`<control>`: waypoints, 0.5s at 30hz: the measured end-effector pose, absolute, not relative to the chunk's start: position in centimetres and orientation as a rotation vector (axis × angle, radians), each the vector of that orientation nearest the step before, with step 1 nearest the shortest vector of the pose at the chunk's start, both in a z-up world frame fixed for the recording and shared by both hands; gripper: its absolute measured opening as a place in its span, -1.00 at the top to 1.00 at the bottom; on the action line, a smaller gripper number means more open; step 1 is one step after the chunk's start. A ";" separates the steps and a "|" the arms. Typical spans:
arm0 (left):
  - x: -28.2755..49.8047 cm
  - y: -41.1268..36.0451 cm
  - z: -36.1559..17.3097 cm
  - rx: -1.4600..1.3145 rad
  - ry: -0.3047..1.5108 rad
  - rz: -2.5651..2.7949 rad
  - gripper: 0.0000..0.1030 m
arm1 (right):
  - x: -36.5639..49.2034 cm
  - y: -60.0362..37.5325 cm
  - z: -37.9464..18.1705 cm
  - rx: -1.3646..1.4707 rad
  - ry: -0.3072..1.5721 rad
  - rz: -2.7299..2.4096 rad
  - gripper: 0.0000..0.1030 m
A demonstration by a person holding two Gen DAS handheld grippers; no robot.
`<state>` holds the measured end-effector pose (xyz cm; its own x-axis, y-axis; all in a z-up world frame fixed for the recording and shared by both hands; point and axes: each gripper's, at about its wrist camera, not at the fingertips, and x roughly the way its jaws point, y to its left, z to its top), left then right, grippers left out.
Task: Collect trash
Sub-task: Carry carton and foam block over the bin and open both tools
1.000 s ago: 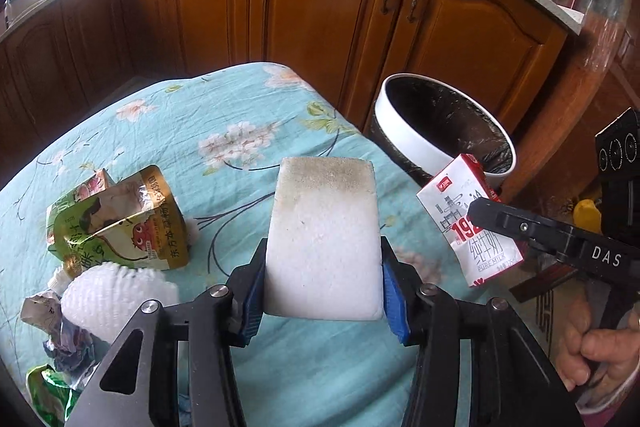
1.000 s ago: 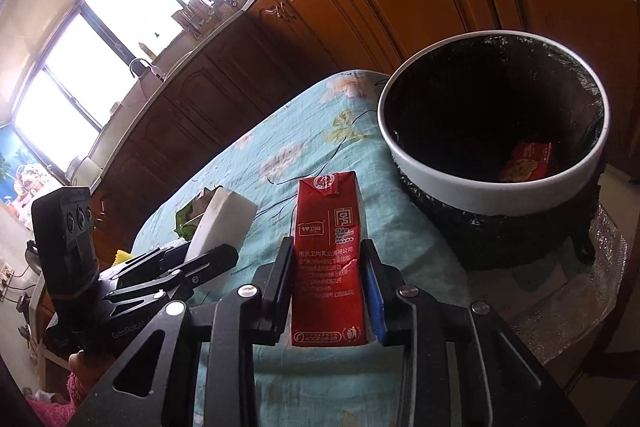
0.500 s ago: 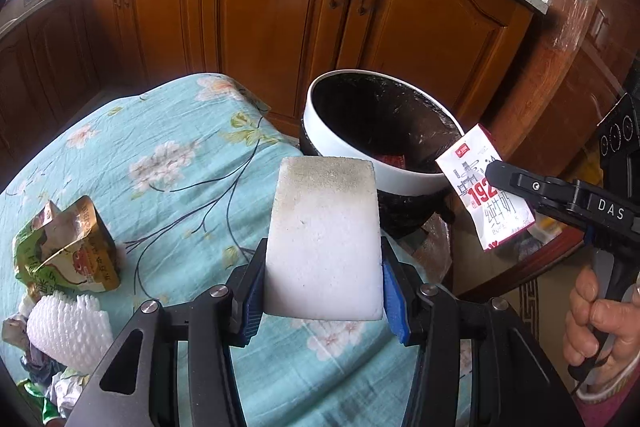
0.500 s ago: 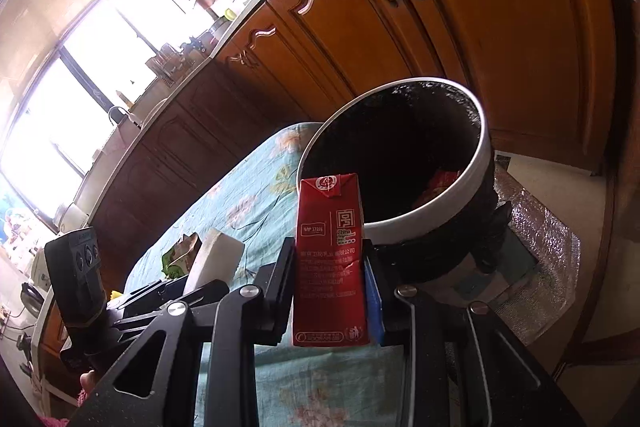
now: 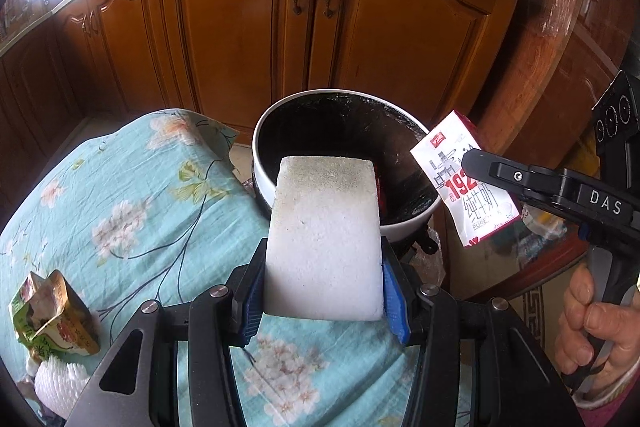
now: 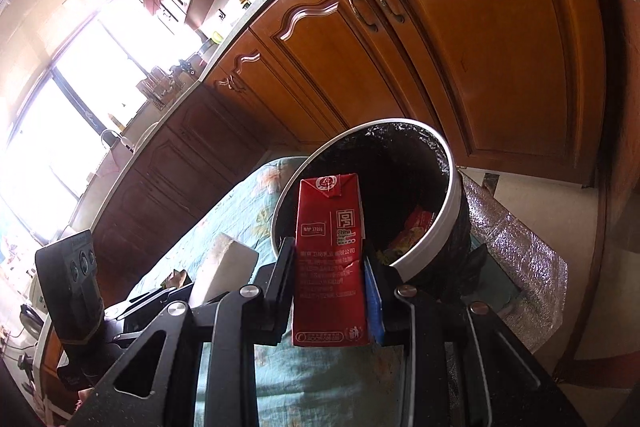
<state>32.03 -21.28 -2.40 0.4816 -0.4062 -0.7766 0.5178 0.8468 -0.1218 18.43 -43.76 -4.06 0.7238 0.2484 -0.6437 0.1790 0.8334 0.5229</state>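
Left gripper (image 5: pixel 323 267): clamped on a white foam block (image 5: pixel 323 239), held upright over the tablecloth (image 5: pixel 132 203); the block's top overlaps the trash bin (image 5: pixel 408 225) rim in view.

Right gripper (image 6: pixel 329 291): clamped on a red milk carton (image 6: pixel 330 263), upright, at 3 o'clock of the block, just beside the bin's rim.

Trash bin: white rim, black liner, at 12 o'clock of both grippers, against the wooden cabinets (image 5: pixel 248 27); red wrappers (image 6: pixel 416 225) lie inside.

Table, 8 o'clock: crumpled green-gold snack bag (image 5: pixel 52 315), white foam net (image 5: pixel 60 383) just beside it.
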 end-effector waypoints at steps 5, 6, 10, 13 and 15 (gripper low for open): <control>33.9 -23.0 -2.5 0.159 0.913 -0.560 0.06 | 19.7 -44.7 -3.7 0.589 0.767 0.027 0.40; 34.2 -23.4 -2.5 0.166 0.910 -0.557 0.06 | 20.0 -44.9 -3.6 0.585 0.766 0.024 0.40; 35.2 -24.6 -2.4 0.186 0.903 -0.554 0.06 | 21.1 -45.5 -3.5 0.573 0.771 0.009 0.40; 35.9 -25.2 -2.6 0.198 0.905 -0.555 0.06 | 21.7 -45.9 -3.6 0.562 0.778 0.001 0.40; 36.3 -25.6 -2.8 0.206 0.910 -0.556 0.06 | 22.2 -46.1 -3.7 0.559 0.782 -0.003 0.40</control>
<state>36.28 -25.60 -2.84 0.4846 -0.3683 -0.7935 0.5381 0.8406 -0.0616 22.20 -46.13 -3.67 0.7170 0.1999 -0.6678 0.2045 0.8556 0.4756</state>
